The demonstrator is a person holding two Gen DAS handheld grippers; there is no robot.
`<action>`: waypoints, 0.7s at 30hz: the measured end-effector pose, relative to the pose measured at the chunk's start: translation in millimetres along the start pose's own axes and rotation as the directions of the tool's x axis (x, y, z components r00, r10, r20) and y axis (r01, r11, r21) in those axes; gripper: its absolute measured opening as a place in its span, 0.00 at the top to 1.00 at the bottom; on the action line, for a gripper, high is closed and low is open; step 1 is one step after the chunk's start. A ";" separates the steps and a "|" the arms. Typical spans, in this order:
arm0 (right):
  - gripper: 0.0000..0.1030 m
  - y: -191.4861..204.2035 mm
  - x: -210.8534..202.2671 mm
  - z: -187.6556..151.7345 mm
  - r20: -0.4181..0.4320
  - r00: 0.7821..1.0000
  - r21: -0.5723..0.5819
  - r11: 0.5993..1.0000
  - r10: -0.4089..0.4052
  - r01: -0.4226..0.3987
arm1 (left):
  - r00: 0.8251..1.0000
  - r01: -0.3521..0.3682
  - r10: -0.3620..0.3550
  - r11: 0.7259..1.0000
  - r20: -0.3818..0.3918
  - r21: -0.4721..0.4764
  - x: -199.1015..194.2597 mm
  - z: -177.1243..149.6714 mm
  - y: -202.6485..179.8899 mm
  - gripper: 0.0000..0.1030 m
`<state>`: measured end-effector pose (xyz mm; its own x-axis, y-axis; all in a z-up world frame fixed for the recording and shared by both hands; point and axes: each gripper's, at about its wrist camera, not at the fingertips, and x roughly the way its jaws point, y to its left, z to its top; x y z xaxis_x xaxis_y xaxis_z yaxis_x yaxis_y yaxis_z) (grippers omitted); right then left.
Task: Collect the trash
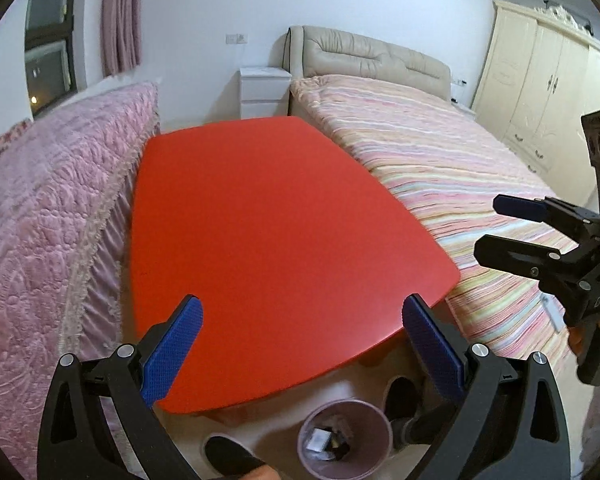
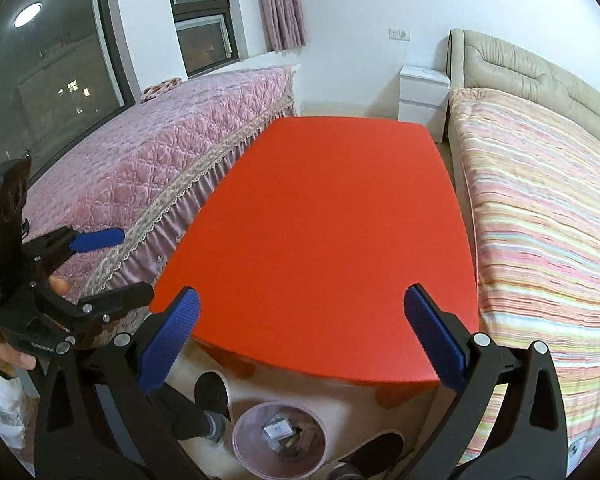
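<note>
Low in both frames, at bottom centre: a pale pink round trash bin (image 1: 345, 438) on the floor (image 1: 268, 424), just off the near edge of the red table (image 1: 276, 216). Inside, a small white packet (image 2: 277, 429) and some darker scraps, too small and shadowed to name. Bin rim cut by the bottom edge in the right wrist view, partly hidden behind a finger in the left.

Beside the bin, dark shoes (image 2: 211, 394) and a grey sock, half covered by the black gripper frames.

Left gripper (image 1: 300, 350): blue ribbed pads, fingers spread wide, nothing between them. Right gripper (image 2: 302, 342): same blue pads, likewise spread wide and holding nothing. Each also visible at the other's frame edge, again apart.

Table smooth, matte, rounded at the corners. To frame left, a pink quilted bedspread (image 2: 172, 144) with a lace-trimmed ruffled skirt; to frame right, a striped pastel blanket (image 2: 548, 216) on a bed with a padded beige headboard (image 1: 374, 56). At upper centre, a white nightstand (image 1: 265, 90); at upper right of the left wrist view, a cream wardrobe (image 1: 540, 76), cut off by the lens rim. Dark window (image 2: 52, 48) upper left, with a lamp reflected.
</note>
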<state>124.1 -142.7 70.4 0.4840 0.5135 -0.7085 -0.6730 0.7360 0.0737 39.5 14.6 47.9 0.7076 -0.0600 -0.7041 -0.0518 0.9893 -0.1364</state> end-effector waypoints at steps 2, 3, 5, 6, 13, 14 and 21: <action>0.03 0.5 1.6 2.3 0.003 1.000 -0.005 1.000 0.003 -0.003 | 1.000 -0.011 0.011 1.000 -0.003 -0.005 1.6 1.7 1.4 0.06; 0.03 0.9 2.2 3.2 0.005 1.000 -0.006 1.000 0.001 -0.001 | 1.000 -0.022 0.022 1.000 -0.008 -0.005 3.1 2.8 1.6 0.06; 0.03 1.5 2.2 4.0 0.006 1.000 -0.008 1.000 0.003 -0.003 | 1.000 -0.015 0.015 1.000 -0.018 -0.003 5.3 4.1 2.0 0.06; 0.03 1.6 2.6 4.7 0.006 1.000 -0.009 1.000 0.002 -0.002 | 1.000 -0.018 0.018 1.000 -0.023 -0.002 6.0 4.2 2.0 0.06; 0.03 3.3 5.6 7.9 -0.002 1.000 -0.018 1.000 0.008 -0.008 | 0.999 -0.048 0.048 0.999 -0.013 -0.013 6.3 5.5 5.5 0.06; 0.03 3.3 5.9 8.0 -0.002 1.000 -0.019 1.000 0.008 -0.008 | 0.998 -0.056 0.056 0.998 -0.004 -0.011 4.9 5.5 5.5 0.06; 0.03 3.9 10.6 6.9 -0.014 1.000 -0.007 1.000 0.009 -0.009 | 0.997 -0.072 0.072 0.997 0.015 0.000 0.8 7.5 4.6 0.06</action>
<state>130.5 -131.3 68.0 0.4699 0.5139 -0.7177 -0.6815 0.7280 0.0751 45.1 20.1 51.9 0.7125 0.0129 -0.7016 -0.1026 0.9910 -0.0860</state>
